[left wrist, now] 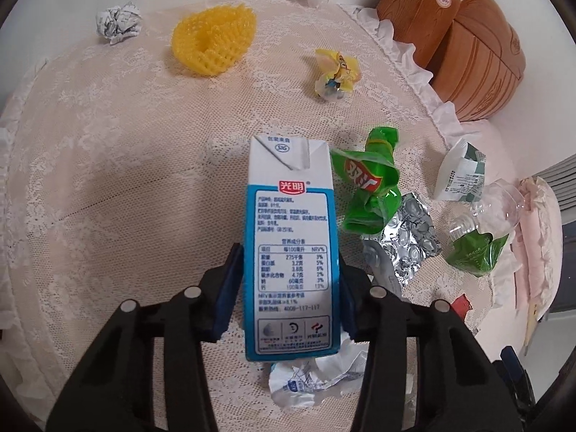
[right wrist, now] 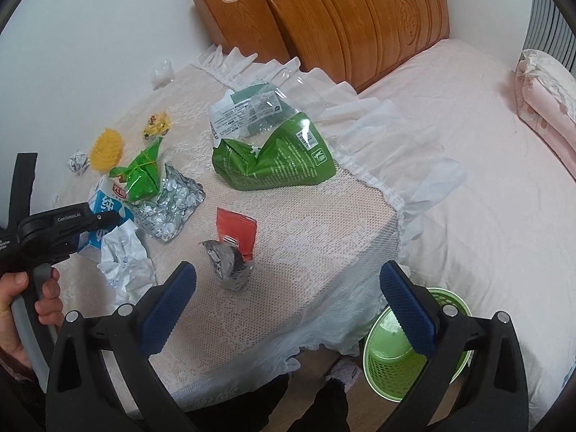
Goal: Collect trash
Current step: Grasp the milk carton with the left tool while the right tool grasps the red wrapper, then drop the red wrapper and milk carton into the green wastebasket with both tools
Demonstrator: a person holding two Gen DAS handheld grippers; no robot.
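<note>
The left tool (left wrist: pixel 291 288) clamps the milk carton (left wrist: pixel 289 237); the right tool (right wrist: pixel 288 309) hangs open. Next, carry it to the green bin (right wrist: pixel 396 363) (five o'clock, on the floor).

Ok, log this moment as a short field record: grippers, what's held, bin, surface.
left gripper: shut on milk carton
right gripper: open, holding nothing, above the table edge
bin: green basket on the floor beside the table
surface: lace tablecloth
nearest loose trash to right gripper: red and silver wrapper
</note>
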